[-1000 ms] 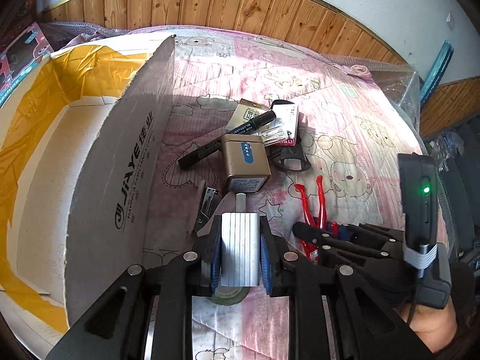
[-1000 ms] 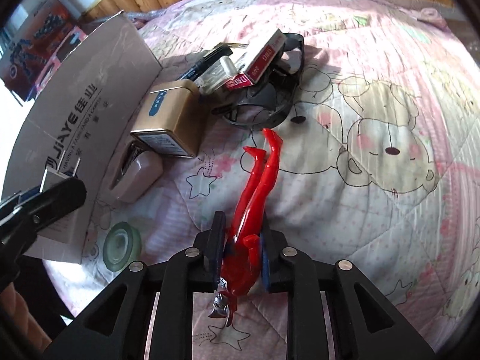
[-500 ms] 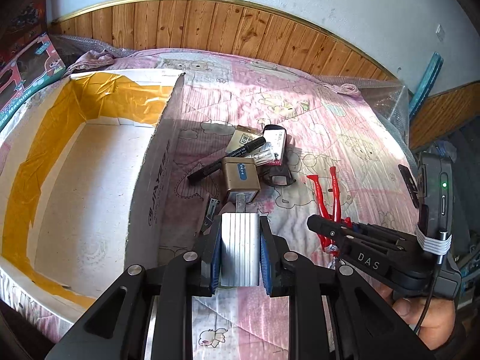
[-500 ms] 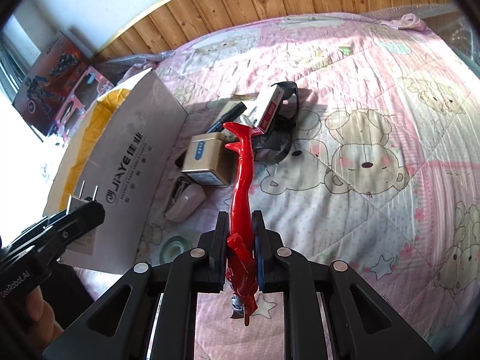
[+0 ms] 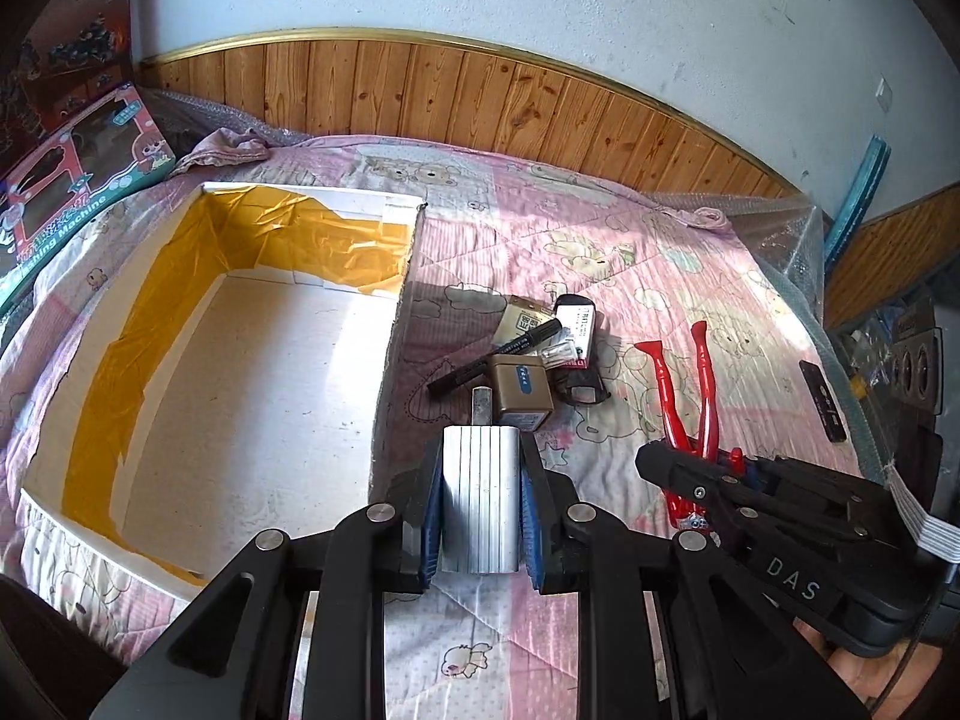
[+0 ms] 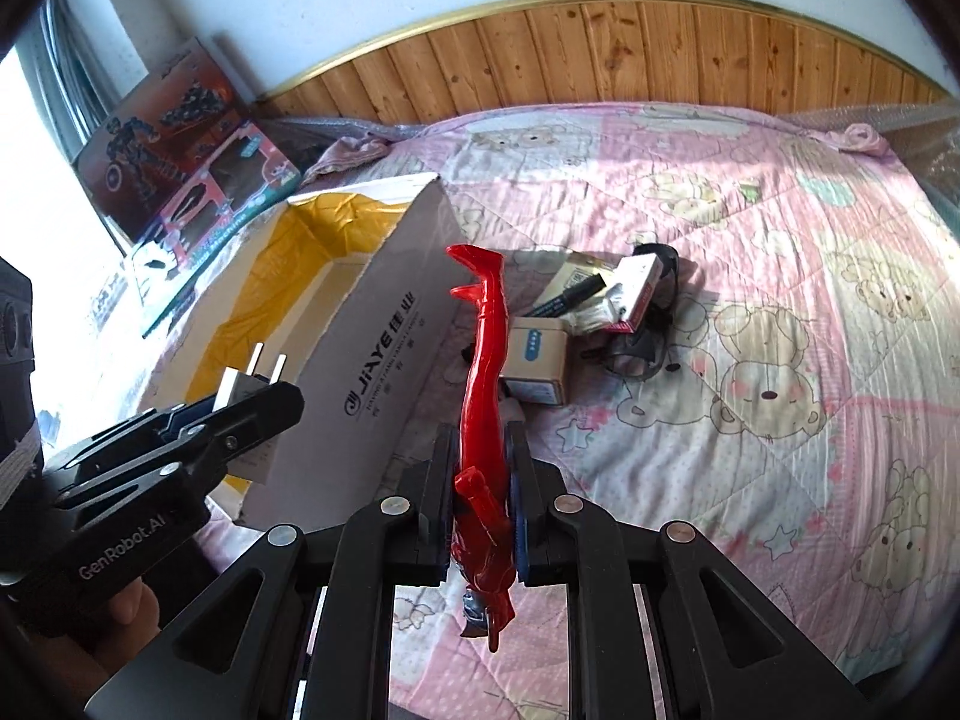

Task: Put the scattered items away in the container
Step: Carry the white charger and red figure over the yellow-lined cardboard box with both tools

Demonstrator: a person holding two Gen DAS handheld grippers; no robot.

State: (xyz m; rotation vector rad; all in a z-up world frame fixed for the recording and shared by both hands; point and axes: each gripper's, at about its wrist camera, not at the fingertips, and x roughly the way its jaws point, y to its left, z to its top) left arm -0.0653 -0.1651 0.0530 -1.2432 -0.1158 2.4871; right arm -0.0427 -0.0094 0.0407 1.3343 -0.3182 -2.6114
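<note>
Gripping a silver plug adapter, my left claw hangs above the bed beside the open cardboard box. My right claw is clamped on a red toy figure, legs pointing forward. A gold box, marker and small packets remain piled on the quilt.

Both views are brightly lit by daylight. In the right wrist view the window at the left is blown out to white. Hard shadows are cast on the bed beside the cardboard box. Straight lines are bowed by the fisheye lens, and the corners are darkened.
</note>
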